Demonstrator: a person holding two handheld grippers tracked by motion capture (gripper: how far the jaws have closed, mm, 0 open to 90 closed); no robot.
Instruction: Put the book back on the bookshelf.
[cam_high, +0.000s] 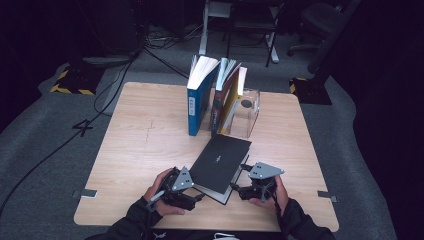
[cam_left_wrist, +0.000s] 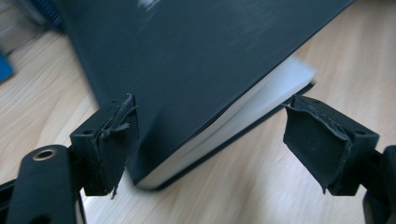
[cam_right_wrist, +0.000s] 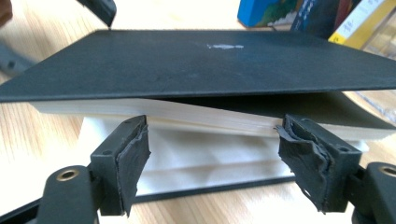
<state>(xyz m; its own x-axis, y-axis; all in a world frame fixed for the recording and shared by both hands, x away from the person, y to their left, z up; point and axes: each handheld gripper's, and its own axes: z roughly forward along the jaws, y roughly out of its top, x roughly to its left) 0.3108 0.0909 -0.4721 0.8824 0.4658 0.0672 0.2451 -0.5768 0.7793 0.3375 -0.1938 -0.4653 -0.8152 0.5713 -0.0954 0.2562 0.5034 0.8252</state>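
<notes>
While its title blurs away, the matte black book (cam_high: 220, 162) lies on the pale wooden table (cam_high: 140, 145), cover lifted; both hand-held grippers, left (cam_high: 192, 192) and right (cam_high: 239, 181), gape open beside it.

Your two forearms come in over the near edge of the table, sleeves dark, each hand wrapped around its tool. Your left hand (cam_high: 159, 192) holds the left gripper (cam_high: 176, 186) near the near edge, left of the middle, aimed inward to the right; its jaws stand apart, one pad (cam_left_wrist: 114, 144) at each side of its own view. Your right hand (cam_high: 276, 195) holds the right gripper (cam_high: 254, 184) right of the middle, aimed inward to the left, jaws likewise spread wide, pads (cam_right_wrist: 132, 161) pressing on nothing.
</notes>
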